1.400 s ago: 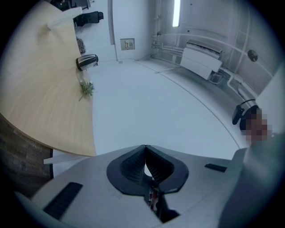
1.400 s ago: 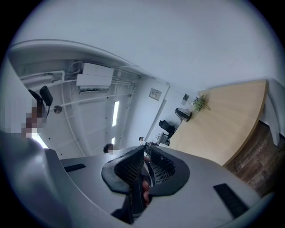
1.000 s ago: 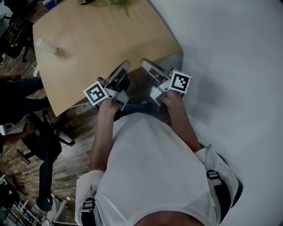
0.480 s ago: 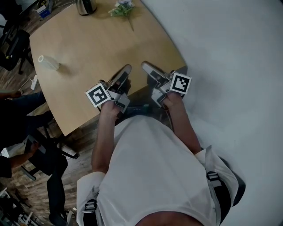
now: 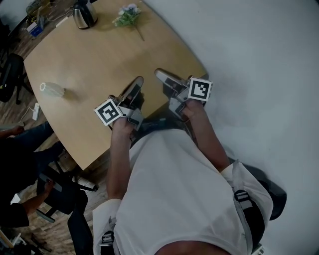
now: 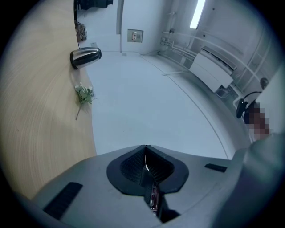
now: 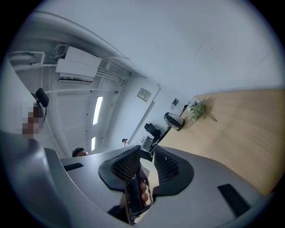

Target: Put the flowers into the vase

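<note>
Well, the left gripper (image 6: 145,153) has its fingers pressed together on nothing, and the right gripper (image 7: 147,155) has just opened its fingers a crack, empty too. Far ahead of both fingertips the flowers (image 5: 127,15) lie on the table (image 5: 99,55) near a kettle (image 5: 82,14); the vase (image 5: 52,89) sits well left of the left fingers

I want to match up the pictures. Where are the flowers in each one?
Head view: the flowers lie at the top, left of centre, near the table's far edge.
Left gripper view: flowers at upper left, by the table edge.
Right gripper view: flowers right of centre.
Shared landmark: the steel kettle, beside them in every view.
</note>
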